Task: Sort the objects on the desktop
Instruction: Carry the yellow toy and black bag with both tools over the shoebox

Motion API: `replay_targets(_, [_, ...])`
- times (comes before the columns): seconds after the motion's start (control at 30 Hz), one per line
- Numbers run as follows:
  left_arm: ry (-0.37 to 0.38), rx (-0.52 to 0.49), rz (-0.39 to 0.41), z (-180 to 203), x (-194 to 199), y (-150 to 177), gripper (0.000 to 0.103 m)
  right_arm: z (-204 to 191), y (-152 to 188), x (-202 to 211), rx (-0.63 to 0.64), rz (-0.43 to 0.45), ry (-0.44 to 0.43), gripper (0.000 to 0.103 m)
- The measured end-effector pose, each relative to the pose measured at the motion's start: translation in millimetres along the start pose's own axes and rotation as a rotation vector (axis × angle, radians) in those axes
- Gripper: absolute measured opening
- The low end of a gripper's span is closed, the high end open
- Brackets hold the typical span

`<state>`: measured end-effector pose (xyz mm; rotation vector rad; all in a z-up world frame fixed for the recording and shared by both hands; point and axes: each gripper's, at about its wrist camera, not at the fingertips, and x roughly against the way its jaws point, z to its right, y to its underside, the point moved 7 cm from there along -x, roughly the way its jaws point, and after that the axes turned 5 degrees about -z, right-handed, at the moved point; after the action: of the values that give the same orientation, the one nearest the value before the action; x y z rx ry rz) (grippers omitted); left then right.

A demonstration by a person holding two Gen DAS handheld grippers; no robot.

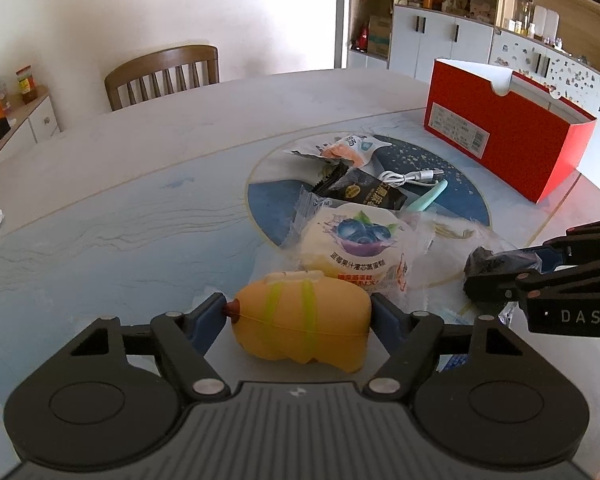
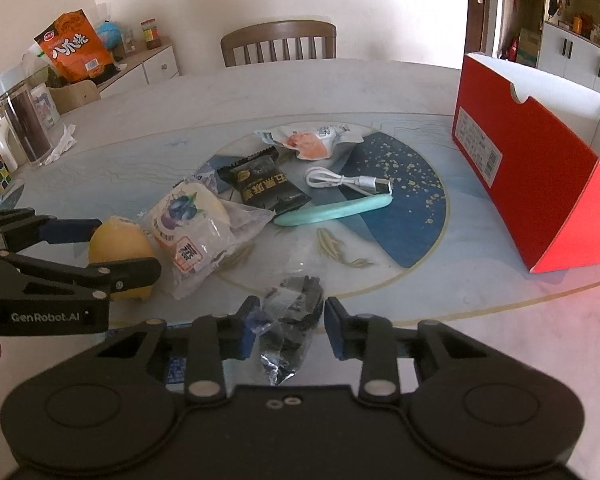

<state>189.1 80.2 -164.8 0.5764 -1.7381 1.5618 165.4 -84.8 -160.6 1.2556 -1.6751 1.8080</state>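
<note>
1. Left tongs [image 1: 300,316]: blue pads are clamped on both ends of a yellow, rounded soft toy [image 1: 304,320] with a matte skin, two lime stripes and a small brown nub. The toy sits low over the worktop [image 1: 120,208], just beside the blueberry cake packet [image 1: 356,252].
2. Right tongs [image 2: 288,320]: pads stand slightly apart around a crinkled clear-and-black foil wrapper [image 2: 292,320]; the left pad touches it, while contact at the right pad cannot be told.
3. Worktop: glossy, marbled pale blue with a round dark-blue inlay.
4. On the inlay lie a black sachet [image 2: 264,184], a peach-coloured snack pack [image 2: 310,140], a coiled white USB cable [image 2: 344,182] and a smooth mint-green curved bar [image 2: 336,210].
5. A red cardboard box [image 2: 540,184], open-topped with a white interior, stands at the right, well apart from the pile.
</note>
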Motion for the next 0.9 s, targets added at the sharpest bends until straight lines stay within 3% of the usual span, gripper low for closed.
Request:
replay_targets(0.1, [-0.001,0.007,-0.001,-0.4,1.4,0.0,0.075,2.0,-1.3,2.0,-0.003,0.008,0.001,0.024])
replay_targets(0.23, [-0.002,0.019,0.0,-1.0,5.7,-0.5,0.073,6.2,-2.3,5.6,-0.011,0.012,0.003,0.022])
replay_targets(0.57, [0.003,0.058,0.025,4.0,28.9,-14.0,0.073,17.2,-5.3,24.0,-0.023,0.036,0.019,0.021])
replay_targets(0.9, [0.028,0.015,0.059,36.0,57.9,-41.5,0.073,29.7,-13.0,56.6,-0.014,0.069,0.022,0.021])
